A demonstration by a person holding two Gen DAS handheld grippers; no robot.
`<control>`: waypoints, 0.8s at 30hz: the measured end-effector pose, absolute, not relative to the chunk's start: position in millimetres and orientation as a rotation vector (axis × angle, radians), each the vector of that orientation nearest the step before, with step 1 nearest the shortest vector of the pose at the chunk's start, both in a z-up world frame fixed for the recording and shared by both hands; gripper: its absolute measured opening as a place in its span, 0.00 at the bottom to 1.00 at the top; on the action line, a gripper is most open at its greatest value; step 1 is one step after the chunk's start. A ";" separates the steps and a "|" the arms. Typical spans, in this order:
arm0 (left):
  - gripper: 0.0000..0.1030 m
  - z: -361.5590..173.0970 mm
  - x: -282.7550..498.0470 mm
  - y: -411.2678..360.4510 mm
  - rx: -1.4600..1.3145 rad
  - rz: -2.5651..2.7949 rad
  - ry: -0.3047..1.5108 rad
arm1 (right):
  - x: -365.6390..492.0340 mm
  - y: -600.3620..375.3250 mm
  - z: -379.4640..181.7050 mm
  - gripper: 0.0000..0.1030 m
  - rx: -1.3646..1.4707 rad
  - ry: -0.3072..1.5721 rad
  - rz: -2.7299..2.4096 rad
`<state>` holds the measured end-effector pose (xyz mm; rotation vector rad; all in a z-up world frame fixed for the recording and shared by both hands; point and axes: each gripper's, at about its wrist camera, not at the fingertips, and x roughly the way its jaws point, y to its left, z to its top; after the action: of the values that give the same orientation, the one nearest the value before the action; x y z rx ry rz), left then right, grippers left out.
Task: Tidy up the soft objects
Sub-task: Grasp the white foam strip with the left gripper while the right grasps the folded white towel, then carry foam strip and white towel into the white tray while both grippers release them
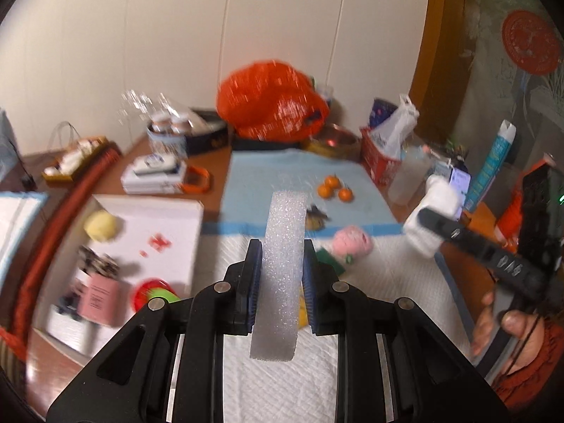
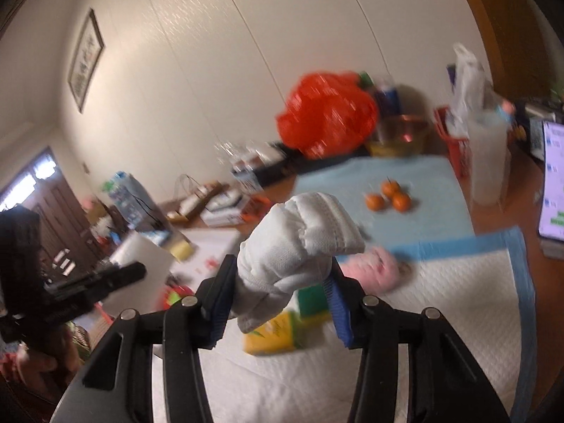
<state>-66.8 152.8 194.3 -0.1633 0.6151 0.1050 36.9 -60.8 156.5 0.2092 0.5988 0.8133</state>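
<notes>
Your left gripper (image 1: 282, 268) squeezed a white foam strip (image 1: 282, 264), held up above the table (image 1: 352, 282). Your right gripper (image 2: 282, 296) had its fingers clamped on a white padded cloth (image 2: 299, 243), also up high.

White foam strip (image 1: 282, 275), padded cloth (image 2: 299, 250), both clamped aloft

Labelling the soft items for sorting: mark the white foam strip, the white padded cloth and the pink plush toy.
white foam strip (image 1: 283, 246), left wrist view, middle of the strip between the pads.
white padded cloth (image 2: 299, 243), right wrist view, middle of the bundle.
pink plush toy (image 1: 352, 241), left wrist view, its pink body.
</notes>
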 end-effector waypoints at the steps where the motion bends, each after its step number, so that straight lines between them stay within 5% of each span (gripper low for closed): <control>1: 0.21 203.9 -70.9 155.6 -0.163 0.110 0.595 | 35.2 -60.2 169.9 0.47 0.219 0.572 0.838; 9: 0.21 265.1 -116.5 197.9 -0.191 0.147 0.432 | 7.4 -43.8 250.3 0.47 0.249 0.397 0.926; 24: 0.20 231.3 -144.2 295.0 -0.254 0.219 0.487 | -6.8 29.2 229.6 0.47 0.280 0.473 0.923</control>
<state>-144.2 295.0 231.3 -0.2537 0.4875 0.2191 -6.8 29.2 229.6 0.2796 0.4735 0.9232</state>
